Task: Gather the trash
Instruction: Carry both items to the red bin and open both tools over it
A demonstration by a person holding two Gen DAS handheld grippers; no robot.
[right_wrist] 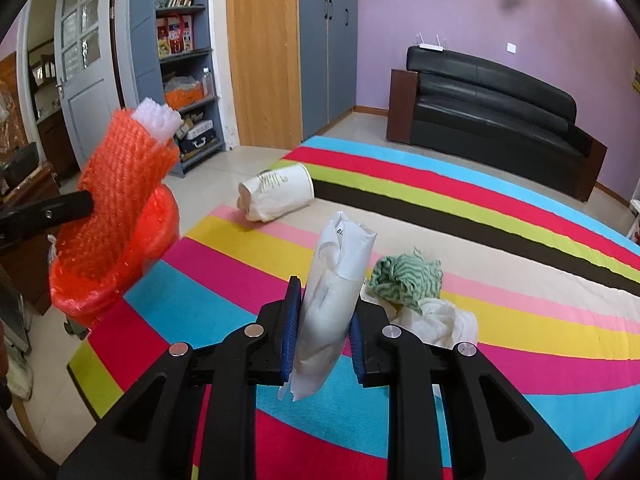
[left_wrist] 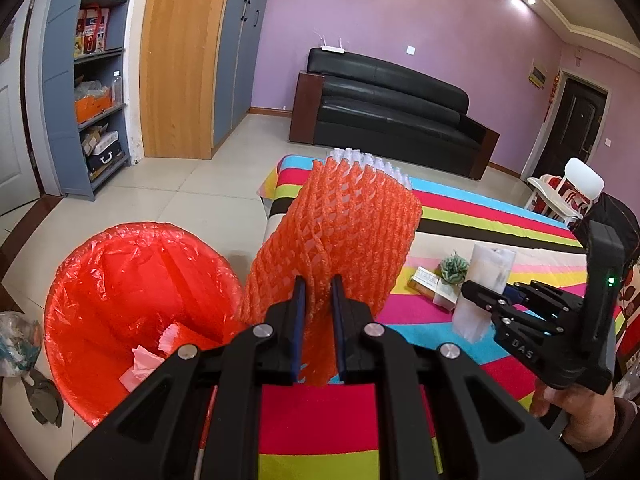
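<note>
My left gripper (left_wrist: 318, 292) is shut on an orange foam fruit net (left_wrist: 340, 232) with a white foam net inside it, held just right of the red-lined trash bin (left_wrist: 120, 292). In the right wrist view the net (right_wrist: 128, 168) hangs over the bin (right_wrist: 116, 276). My right gripper (right_wrist: 324, 308) is shut on a crumpled white paper packet (right_wrist: 336, 280), held above the striped rug; it also shows in the left wrist view (left_wrist: 486, 292). The bin holds crumpled tissue (left_wrist: 144, 364).
On the striped rug (right_wrist: 520, 240) lie a crushed paper cup (right_wrist: 276, 192), a green-and-white rag (right_wrist: 408, 276) and a white cloth (right_wrist: 444, 320). A small box (left_wrist: 424, 280) lies on the rug. A black sofa (right_wrist: 492, 112), shelves (right_wrist: 184, 60) and floor litter (left_wrist: 20, 344) surround.
</note>
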